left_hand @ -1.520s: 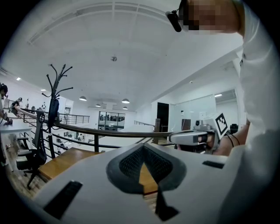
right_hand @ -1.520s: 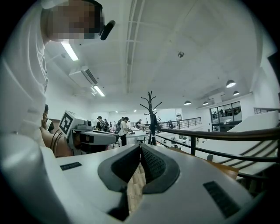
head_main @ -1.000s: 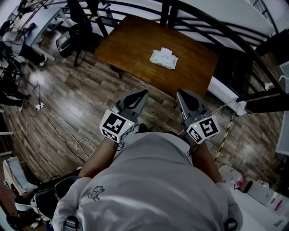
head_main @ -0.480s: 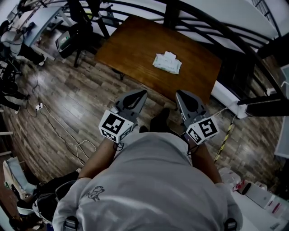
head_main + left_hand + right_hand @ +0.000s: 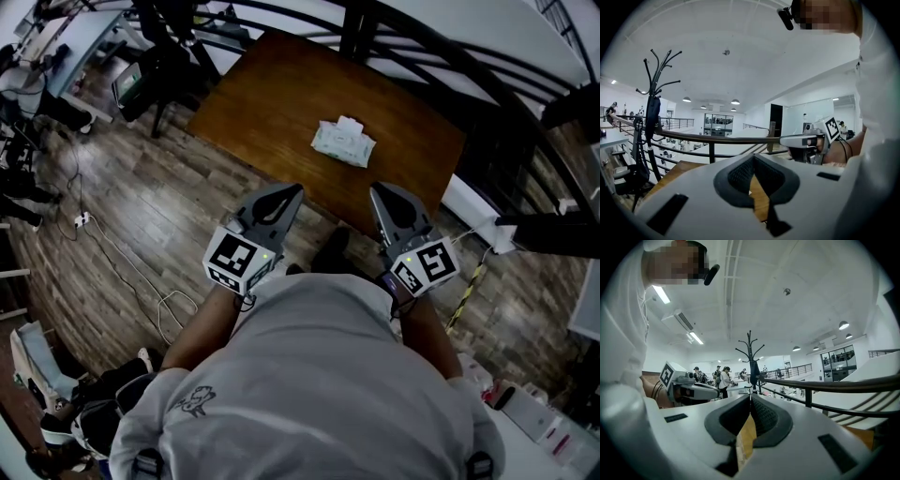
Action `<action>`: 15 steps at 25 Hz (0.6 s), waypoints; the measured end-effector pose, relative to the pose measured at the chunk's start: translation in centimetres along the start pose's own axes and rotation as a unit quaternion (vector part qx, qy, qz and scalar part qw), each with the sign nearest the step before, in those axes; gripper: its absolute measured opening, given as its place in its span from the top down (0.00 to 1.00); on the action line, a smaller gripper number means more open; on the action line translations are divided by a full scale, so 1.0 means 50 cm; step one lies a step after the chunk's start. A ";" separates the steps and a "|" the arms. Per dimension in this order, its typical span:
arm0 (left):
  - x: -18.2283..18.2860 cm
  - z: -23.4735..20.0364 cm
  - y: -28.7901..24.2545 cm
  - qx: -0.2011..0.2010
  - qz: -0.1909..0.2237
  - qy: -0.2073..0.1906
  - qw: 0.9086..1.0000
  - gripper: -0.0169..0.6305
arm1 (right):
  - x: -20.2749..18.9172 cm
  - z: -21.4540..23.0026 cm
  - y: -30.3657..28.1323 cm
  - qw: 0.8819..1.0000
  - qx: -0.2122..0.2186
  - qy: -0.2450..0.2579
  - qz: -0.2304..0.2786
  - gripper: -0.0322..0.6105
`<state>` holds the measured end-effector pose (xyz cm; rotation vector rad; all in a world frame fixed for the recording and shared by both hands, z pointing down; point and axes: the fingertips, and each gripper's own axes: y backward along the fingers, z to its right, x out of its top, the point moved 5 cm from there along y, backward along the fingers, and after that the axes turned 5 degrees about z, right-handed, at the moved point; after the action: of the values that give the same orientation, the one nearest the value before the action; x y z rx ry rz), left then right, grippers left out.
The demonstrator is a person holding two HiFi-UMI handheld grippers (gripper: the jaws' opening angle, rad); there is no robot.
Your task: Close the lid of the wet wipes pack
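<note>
Dark plank flooring (image 5: pixel 141 216) spreads below a brown wooden table (image 5: pixel 253 98), and both are looked down on from the head view.

The left gripper (image 5: pixel 296 191) is held with its jaws brought together at the tips; in the left gripper view only a sliver of table wood is seen through the gap behind the pads, and nothing is clasped. The right gripper (image 5: pixel 376 191) is likewise closed tip to tip and empty. The two tools are carried side by side in front of the torso, parallel and pointed roughly level towards the table, with the marker cubes nearest the body and the forearms (image 5: pixel 202 328) drawn in behind them. Each gripper is also caught in the other's view, at about the same height. A handrail (image 5: pixel 717 138) and a coat stand (image 5: pixel 652 108) are seen beyond the jaws.

The wet wipes pack (image 5: pixel 343 142) lies flat near the middle of the table, well apart from both grippers and beyond their tips. A small pale flap (image 5: pixel 349 123) at its far edge is probably the lid standing open, though at this size that cannot be settled.

The task is judged to be barely begun. The pack is untouched and nothing is pressed on the lid; the reach over the table edge, the contact with the flap and the push down onto the pack are all left to do.
</note>
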<state>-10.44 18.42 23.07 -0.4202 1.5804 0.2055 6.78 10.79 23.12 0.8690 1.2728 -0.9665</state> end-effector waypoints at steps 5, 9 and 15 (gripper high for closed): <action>-0.002 -0.020 -0.109 -0.008 -0.011 0.005 1.000 0.95 | -0.013 0.105 -0.010 1.000 -0.010 -0.015 -0.004 0.90; -0.009 -0.002 -0.202 -0.037 -0.026 -0.003 0.999 0.95 | -0.011 0.183 -0.003 1.000 -0.014 -0.022 0.000 0.90; -0.018 -0.010 -0.282 -0.036 -0.036 0.001 0.999 0.95 | -0.014 0.258 0.002 1.000 -0.008 -0.026 -0.009 0.89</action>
<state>-5.41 5.47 25.78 -0.5336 1.5596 0.2073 11.51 -1.06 25.17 0.8158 1.2442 -0.9857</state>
